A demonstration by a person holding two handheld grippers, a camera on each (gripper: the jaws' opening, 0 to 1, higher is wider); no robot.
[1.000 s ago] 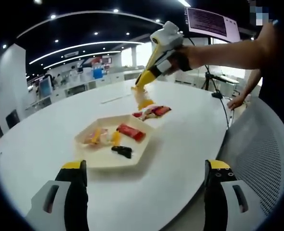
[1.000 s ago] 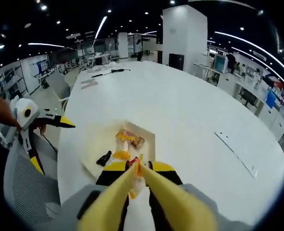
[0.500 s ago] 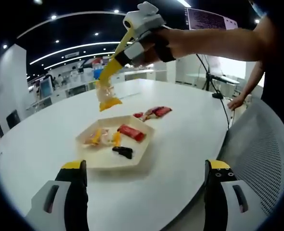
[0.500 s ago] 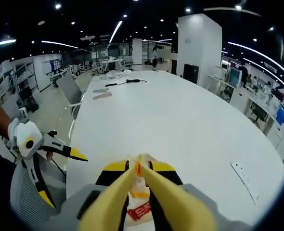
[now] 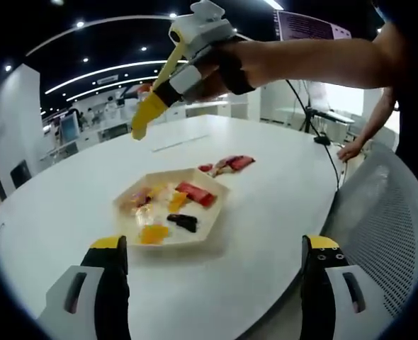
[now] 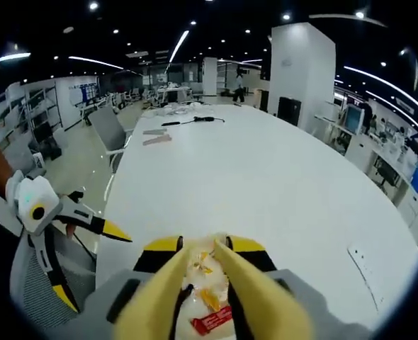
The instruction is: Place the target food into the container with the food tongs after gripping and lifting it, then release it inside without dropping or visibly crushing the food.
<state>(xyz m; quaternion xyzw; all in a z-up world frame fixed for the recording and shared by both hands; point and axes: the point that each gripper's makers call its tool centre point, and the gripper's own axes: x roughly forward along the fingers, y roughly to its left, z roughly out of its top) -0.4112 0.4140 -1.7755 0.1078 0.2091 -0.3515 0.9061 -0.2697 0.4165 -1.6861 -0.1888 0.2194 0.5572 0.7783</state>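
A beige hexagonal tray sits on the white table and holds several wrapped snacks. An orange packet lies at its near edge, beside a black item and a red packet. More red packets lie on the table beyond the tray. My right gripper, carrying yellow food tongs, hangs above the tray's far left side. In the right gripper view the tongs stand parted with nothing between them, and the tray's snacks show through the gap. My left gripper is wide open before the tray.
A grey mesh chair stands at the right of the table. A person's hand rests on the far table edge near a stand. My left gripper appears at the table's left edge. Cables and papers lie far off.
The right gripper carried the orange packet from beside the tray to above it, then the tongs parted. The packet now lies on the tray's near edge. The left gripper stayed still.
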